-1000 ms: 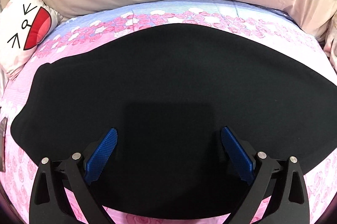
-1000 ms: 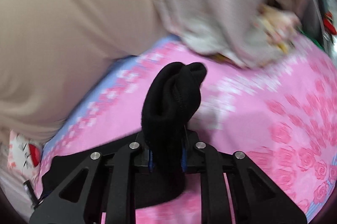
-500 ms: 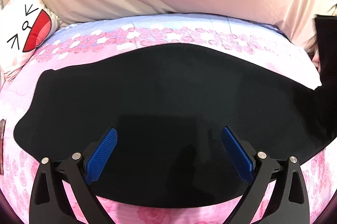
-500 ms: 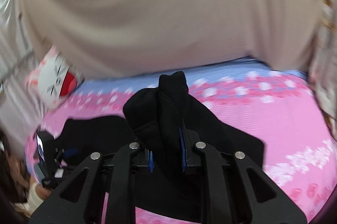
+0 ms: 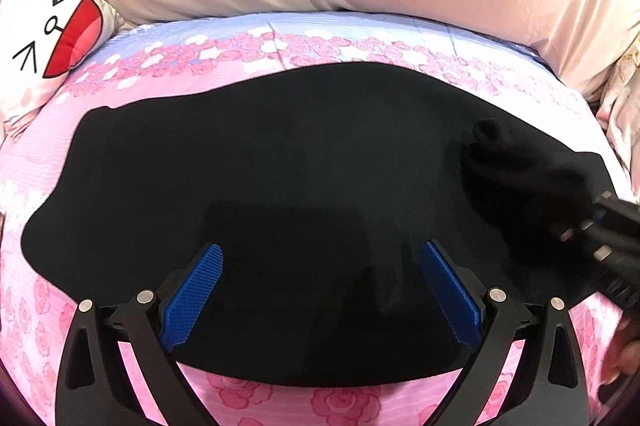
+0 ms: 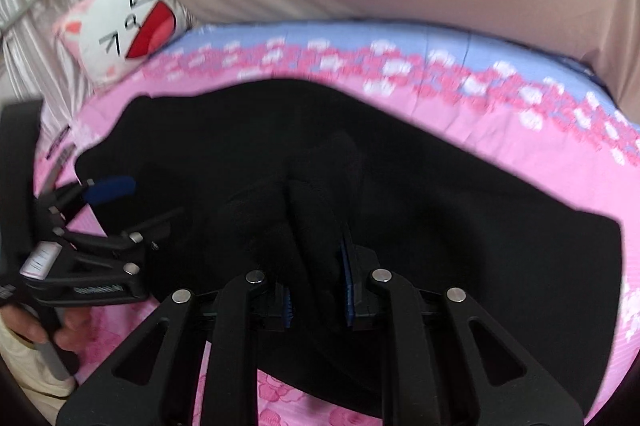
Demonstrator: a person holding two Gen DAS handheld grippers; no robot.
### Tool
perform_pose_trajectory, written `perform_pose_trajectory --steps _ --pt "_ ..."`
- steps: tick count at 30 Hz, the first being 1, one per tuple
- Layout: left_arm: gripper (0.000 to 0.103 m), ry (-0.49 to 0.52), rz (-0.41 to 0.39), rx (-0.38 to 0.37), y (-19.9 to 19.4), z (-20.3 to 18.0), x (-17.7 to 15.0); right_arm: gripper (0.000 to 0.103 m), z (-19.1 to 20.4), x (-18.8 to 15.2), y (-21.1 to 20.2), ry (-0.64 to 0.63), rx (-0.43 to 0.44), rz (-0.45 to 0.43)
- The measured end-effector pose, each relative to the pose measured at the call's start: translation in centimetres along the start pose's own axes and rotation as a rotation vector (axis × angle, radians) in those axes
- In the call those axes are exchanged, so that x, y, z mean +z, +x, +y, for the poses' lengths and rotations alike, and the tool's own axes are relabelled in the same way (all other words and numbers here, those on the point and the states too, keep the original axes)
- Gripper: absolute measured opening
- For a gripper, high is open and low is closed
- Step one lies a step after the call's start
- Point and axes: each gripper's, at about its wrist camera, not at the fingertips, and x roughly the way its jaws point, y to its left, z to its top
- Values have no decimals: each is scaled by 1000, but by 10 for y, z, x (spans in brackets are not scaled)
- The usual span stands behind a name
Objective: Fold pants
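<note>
1. Your right gripper is clamped on a bunched end of the black pants, carrying it over for the fold.
2. Your left gripper, fingers apart, hovers over the pants lying flat on the pink bedsheet.

right gripper has a bunched wad of the black pants pinched between its blue pads, left gripper gaping beside it on the pink sheet
</note>
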Motion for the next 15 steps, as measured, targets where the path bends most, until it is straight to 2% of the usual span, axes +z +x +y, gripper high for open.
perform_pose_trajectory --steps 2,4,5,6,9,10,12,14,15 --pt "98 10 6 -6 4 -3 0 21 1 -8 9 4 4 7" --pt "98 26 16 -7 10 -6 -1 42 9 -12 7 -37 19 -14" --pt "98 38 22 -5 12 -8 -1 62 13 -13 3 -45 45 -14" --pt "97 46 22 -14 10 -9 -1 66 18 -14 -5 -50 68 -22" --pt "97 30 26 -126 -3 -4 0 66 16 -23 -46 -41 103 -87" --pt "97 14 31 -201 -10 0 1 66 7 -27 -65 -10 110 -118" --pt "98 -38 44 -324 -18 6 5 66 -15 -36 -92 40 46 -161" --pt "98 -85 72 -378 -15 4 13 66 -35 -41 -107 90 -37 -183" --pt "98 -96 99 -375 -7 -3 18 64 -47 -46 -112 126 -72 -185"
